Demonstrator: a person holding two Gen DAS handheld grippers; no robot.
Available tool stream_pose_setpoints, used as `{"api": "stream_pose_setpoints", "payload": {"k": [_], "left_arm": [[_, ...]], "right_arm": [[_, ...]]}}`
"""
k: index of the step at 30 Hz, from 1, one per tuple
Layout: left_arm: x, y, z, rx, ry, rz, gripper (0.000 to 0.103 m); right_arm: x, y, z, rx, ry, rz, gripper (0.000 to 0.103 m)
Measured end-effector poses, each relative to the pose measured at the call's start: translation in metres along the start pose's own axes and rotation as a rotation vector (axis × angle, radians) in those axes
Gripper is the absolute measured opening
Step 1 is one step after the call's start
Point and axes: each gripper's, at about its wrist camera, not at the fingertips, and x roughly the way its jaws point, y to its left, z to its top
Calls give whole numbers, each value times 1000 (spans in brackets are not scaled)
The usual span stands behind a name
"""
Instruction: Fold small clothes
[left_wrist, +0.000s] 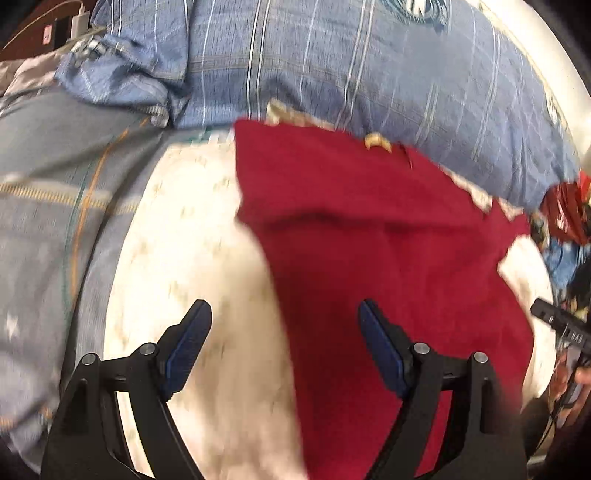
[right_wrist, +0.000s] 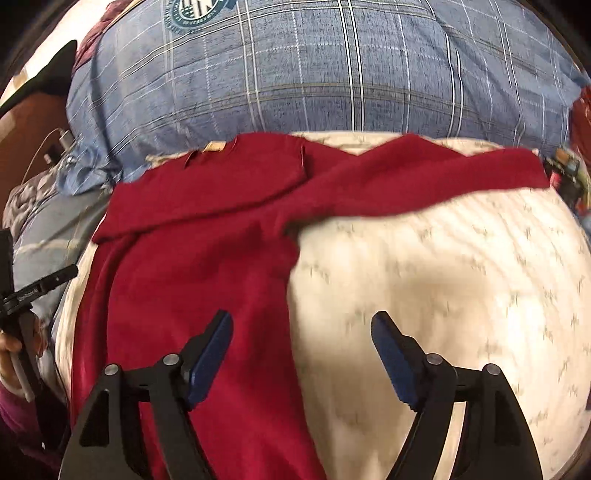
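While the dark red knitted long-sleeved top lies spread on the cream quilted bedcover, neck label toward the far side, one sleeve is already folded across its chest and the other reaches out flat to the right along the far edge. The right gripper hangs over the garment's right hem with its blue-padded fingers spread wide, holding nothing; the left gripper likewise stands wide apart and empty above the garment's left edge. Beyond lies a blue checked pillow, touching the collar. Both views are motion-blurred, so the likely risk is a hurried pinch catching only the top layer, or snagging the bedcover too, dragging the folded sleeve askew.
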Motion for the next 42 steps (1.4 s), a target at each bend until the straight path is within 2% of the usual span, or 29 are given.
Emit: {"api": "stream_pose_setpoints", "payload": {"k": [6,10,12,13,14,15,18,21,25,27,28,29,31,34,37,40,42], "left_arm": [[-15,7,-60,7,92,-5,82],[-19,6,-84,-2,110,-10,82],[-20,3,-89,19,98,4,82],[-20,0,-90,37,103,15,82],[-20,-1,-91,50,112,22,82],[-21,-3,-91,56,119,22,82],[-29,-1,-94,49,126,-9,82],[-39,1,-99,21,108,-33,82],[-40,-6,-107,25,137,-63,82],[-38,-13,-112,63,159,-57,82],[-38,-16,-114,78,167,-50,82],[-37,-19,-117,85,171,-46,82],[-34,-22,-122,76,194,-62,82],[-28,-28,-128,56,229,-108,82],[-27,-40,-129,114,219,-71,81],[-31,-43,-121,156,223,-62,81],[-38,-38,-111,151,196,-47,81]], "right_arm": [[-4,0,-37,-74,62,-37,79],[6,-11,-57,-7,85,15,77],[9,-10,-62,0,42,-2,59],[6,-6,-62,-23,11,-13,24],[5,0,-60,-52,9,22,7],[3,3,-59,-65,16,43,7],[-16,14,-62,-161,-10,-24,7],[-28,-4,-69,-127,15,-27,7],[-16,-19,-82,-65,72,-21,8],[-17,-25,-80,-9,77,9,16],[-20,-29,-79,23,70,22,29],[-22,-33,-79,48,62,36,50],[-28,-37,-79,71,34,42,62],[-28,-36,-85,62,50,54,62],[-25,-30,-87,38,69,41,60],[-35,-30,-76,42,6,4,61],[-41,-36,-62,71,-35,-10,63]]}}
